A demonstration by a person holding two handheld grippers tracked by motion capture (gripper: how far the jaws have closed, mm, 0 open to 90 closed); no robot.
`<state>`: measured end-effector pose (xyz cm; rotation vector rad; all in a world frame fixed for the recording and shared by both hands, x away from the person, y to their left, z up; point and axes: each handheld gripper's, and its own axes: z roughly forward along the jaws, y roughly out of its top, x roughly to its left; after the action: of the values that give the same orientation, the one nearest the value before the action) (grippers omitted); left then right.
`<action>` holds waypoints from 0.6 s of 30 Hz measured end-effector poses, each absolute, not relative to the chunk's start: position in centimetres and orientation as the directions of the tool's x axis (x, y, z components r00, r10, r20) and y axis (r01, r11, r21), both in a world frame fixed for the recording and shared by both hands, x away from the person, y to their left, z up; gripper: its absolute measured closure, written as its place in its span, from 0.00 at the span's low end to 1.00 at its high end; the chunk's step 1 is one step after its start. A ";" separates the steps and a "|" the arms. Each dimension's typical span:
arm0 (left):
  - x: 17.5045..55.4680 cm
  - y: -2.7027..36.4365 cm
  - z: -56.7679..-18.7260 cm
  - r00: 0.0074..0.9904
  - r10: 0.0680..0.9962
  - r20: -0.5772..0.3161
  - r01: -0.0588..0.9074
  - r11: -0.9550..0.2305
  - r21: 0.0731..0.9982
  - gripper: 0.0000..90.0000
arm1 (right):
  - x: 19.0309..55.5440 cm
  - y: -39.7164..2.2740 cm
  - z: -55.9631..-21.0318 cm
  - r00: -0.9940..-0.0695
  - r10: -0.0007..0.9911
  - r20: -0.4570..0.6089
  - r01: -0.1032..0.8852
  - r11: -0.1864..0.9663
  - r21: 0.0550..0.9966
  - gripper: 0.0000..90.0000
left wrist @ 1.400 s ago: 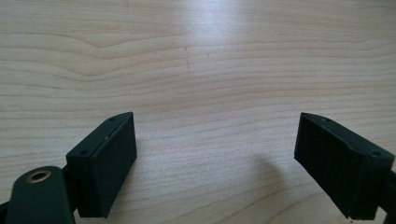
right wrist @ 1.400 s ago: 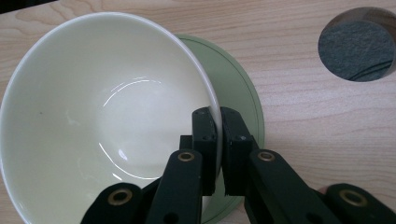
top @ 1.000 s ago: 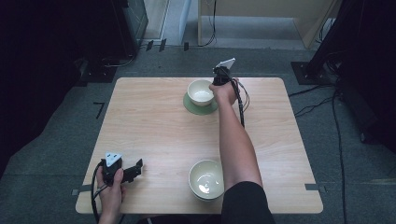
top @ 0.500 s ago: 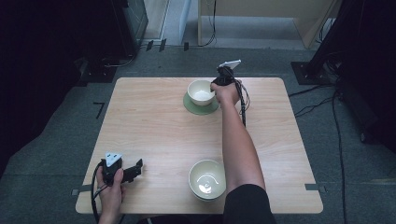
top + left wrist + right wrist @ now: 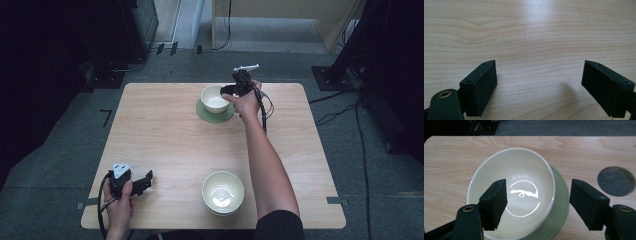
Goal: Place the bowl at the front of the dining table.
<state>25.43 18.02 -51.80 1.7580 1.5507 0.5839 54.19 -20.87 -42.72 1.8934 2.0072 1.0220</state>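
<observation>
The left gripper (image 5: 145, 180) rests low on the wooden surface (image 5: 160, 145), jaws wide apart, holding nothing. Farther along, the white bowl (image 5: 514, 200) sits on a green saucer (image 5: 560, 202) at the far edge. The right gripper (image 5: 537, 205) has just let go; its jaws straddle the rim. A careless pull back could tip the bowl.

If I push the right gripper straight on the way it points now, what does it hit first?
Most likely the white bowl on the green saucer: the right gripper has just opened, its jaws straddling the bowl's near rim. Depth is hard to judge.
</observation>
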 end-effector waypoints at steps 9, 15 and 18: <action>25.4 17.9 -51.8 0.177 0.978 -0.113 0.656 -0.032 0.754 0.14 | 51.3 -22.2 -42.5 -0.140 0.947 0.289 0.698 -0.113 0.708 0.41; 25.4 17.9 -51.8 0.177 0.978 -0.107 0.657 -0.036 0.753 0.14 | 49.3 -22.0 -42.9 -0.205 0.970 0.129 0.657 0.039 0.753 0.43; 25.5 17.9 -51.8 0.177 0.979 -0.105 0.657 -0.039 0.753 0.14 | 48.7 -21.9 -42.8 -0.207 0.970 0.130 0.651 0.037 0.758 0.43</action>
<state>25.45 17.88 -51.81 1.7697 1.5514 0.5953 48.66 -21.92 -42.84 1.6347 1.8985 1.0085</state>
